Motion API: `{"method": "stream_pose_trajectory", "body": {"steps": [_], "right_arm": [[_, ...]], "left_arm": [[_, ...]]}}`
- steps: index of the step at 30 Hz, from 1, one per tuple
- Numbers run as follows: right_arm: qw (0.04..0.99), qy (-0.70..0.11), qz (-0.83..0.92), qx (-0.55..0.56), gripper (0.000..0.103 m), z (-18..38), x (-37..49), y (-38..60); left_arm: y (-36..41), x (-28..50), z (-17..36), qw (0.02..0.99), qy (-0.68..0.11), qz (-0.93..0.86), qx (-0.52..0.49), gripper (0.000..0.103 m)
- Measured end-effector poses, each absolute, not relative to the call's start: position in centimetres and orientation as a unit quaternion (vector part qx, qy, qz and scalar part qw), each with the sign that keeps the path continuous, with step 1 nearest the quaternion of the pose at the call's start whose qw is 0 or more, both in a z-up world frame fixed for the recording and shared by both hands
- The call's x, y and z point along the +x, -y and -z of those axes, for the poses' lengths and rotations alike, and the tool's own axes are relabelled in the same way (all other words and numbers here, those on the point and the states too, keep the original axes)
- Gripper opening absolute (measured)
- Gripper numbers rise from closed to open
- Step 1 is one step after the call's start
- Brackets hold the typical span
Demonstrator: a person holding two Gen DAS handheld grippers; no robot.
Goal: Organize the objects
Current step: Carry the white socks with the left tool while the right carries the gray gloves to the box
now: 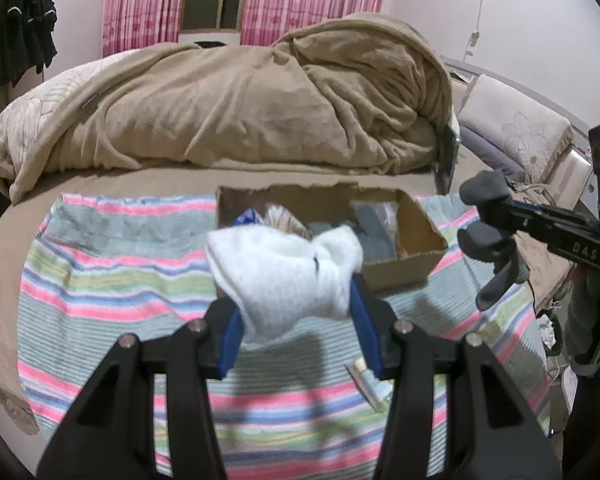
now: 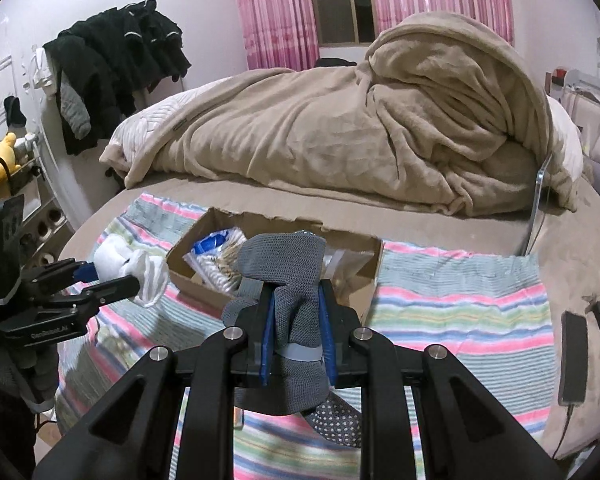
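Observation:
My left gripper (image 1: 296, 300) is shut on a bunched white sock (image 1: 284, 276), held above the striped towel (image 1: 120, 280). In the right wrist view that same white sock (image 2: 132, 266) and left gripper (image 2: 128, 276) show at the left. My right gripper (image 2: 296, 320) is shut on a grey sock (image 2: 292, 276) with white grip dots on its sole; in the left wrist view the right gripper (image 1: 488, 220) and its grey sock (image 1: 496, 248) hang at the right. An open cardboard box (image 1: 420, 236) (image 2: 364, 276) stands on the towel just beyond both grippers, holding several packets and folded items.
A heaped tan blanket (image 1: 260, 100) covers the far half of the bed. A black phone with cable (image 2: 574, 360) and keys (image 2: 598, 312) lie at the bed's right edge. Dark clothes (image 2: 112, 64) hang at the left wall. A small flat item (image 1: 370, 384) lies on the towel under the left gripper.

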State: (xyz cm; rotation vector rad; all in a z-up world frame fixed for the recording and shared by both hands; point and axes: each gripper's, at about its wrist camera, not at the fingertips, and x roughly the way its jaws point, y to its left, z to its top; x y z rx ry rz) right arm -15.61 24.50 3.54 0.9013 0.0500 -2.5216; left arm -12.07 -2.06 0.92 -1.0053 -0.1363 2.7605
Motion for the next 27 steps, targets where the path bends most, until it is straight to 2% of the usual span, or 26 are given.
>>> {"method": "stream_pose_trajectory", "body": {"steps": [11, 27], "right_arm": [[0.232, -0.004, 0.919, 0.319, 0.021, -4.1, -18.4, -24.2], [0.231, 0.062, 0.912, 0.333, 0.022, -3.1, -23.6, -24.0]], "left_arm": [[1.1, -14.2, -2.4, 0.111, 0.046, -0.94, -0.32, 0.05], [-0.1, -17.9, -2.1, 0.125, 0.04, -0.938, -0.32, 0.05]]}}
